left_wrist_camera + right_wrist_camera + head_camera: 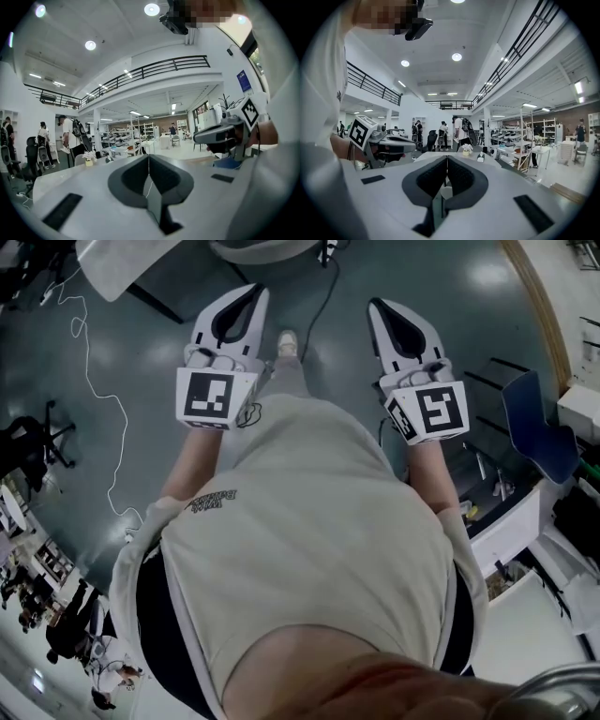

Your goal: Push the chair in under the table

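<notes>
In the head view both grippers are held out level in front of the person's body, above a dark floor. My left gripper (255,292) is shut and holds nothing, and so is my right gripper (377,306). A white table corner (122,263) shows at the top left. A pale curved shape (267,249), perhaps the chair, sits at the top edge ahead of both grippers, which are well apart from it. In the left gripper view the jaws (149,157) meet on a thin line. In the right gripper view the jaws (446,158) meet too, with a white table (440,157) and small flower pot (466,151) beyond.
A blue chair (539,427) and white cabinets (511,531) stand at the right. A white cable (94,390) snakes over the floor at the left, near a black chair base (37,437). Several people (440,133) stand far off in the hall.
</notes>
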Demonstrator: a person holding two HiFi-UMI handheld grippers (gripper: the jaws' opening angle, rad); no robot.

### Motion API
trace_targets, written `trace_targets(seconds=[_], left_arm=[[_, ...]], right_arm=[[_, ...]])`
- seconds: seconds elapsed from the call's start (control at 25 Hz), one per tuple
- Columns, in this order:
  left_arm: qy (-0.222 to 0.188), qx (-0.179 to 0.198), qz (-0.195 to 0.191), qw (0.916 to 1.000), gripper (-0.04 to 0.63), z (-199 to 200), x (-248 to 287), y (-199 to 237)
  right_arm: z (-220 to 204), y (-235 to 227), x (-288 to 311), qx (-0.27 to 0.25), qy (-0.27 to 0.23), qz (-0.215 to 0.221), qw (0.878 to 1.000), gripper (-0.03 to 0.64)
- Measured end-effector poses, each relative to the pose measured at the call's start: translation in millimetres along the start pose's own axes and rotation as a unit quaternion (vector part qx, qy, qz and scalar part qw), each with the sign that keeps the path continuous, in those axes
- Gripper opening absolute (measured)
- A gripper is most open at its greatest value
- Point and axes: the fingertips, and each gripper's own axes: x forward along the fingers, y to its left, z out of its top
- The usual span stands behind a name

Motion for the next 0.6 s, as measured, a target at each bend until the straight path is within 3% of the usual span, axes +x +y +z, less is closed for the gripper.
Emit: trace_targets(seconds=[0.6], left_arm=[[0.009, -0.03, -0.004, 0.9995, 0.011, -6, 97, 136]], right_arm=[[23, -45, 178, -0.003, 0.031, 0.015, 0.999, 0.011]])
